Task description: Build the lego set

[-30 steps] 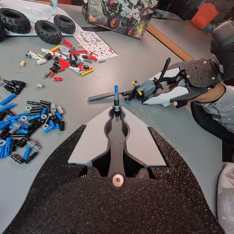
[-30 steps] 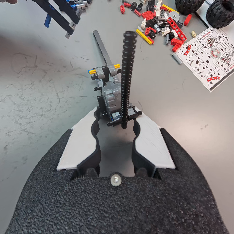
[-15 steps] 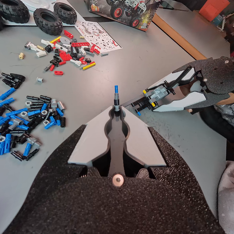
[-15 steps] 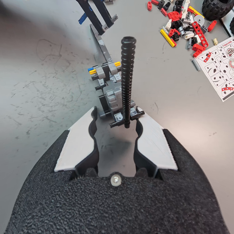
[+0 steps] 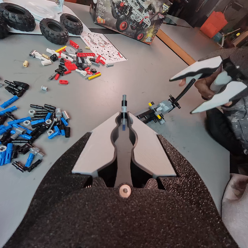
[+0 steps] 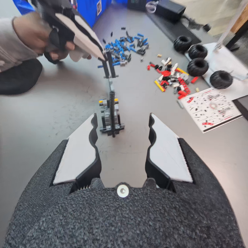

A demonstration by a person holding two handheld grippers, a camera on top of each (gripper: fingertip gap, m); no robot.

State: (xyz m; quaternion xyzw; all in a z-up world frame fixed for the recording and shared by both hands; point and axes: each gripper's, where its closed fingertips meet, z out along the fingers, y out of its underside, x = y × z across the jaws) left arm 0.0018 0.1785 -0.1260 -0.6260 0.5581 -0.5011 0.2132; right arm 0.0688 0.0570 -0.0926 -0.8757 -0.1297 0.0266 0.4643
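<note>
My left gripper (image 5: 124,114) is shut on a small piece of two black beams with grey and blue pins (image 5: 124,106). The right wrist view shows this gripper (image 6: 104,59) at the upper left, with the black beams (image 6: 109,65) hanging down from it. A grey-and-black assembly (image 5: 161,108) with yellow pins and a black ribbed hose lies on the grey table, just right of my left fingertips. My right gripper (image 6: 123,114) is open and empty, with the assembly (image 6: 111,118) just ahead, near its left finger. It also shows open at the right of the left wrist view (image 5: 181,96), above the hose.
A pile of blue and black pins (image 5: 26,127) lies at the left. Red, white and black parts (image 5: 75,63) lie farther back. Black tyres (image 5: 53,30), a sticker sheet (image 5: 103,49) and the set's box (image 5: 128,17) are at the back. The table edge (image 5: 174,45) runs along the right. The tips of one gripper are about 15 cm away from the tips of the other.
My right gripper has opened, let go of the assembly and pulled back and up. The assembly now rests on the table. My left gripper stays shut on its piece.
</note>
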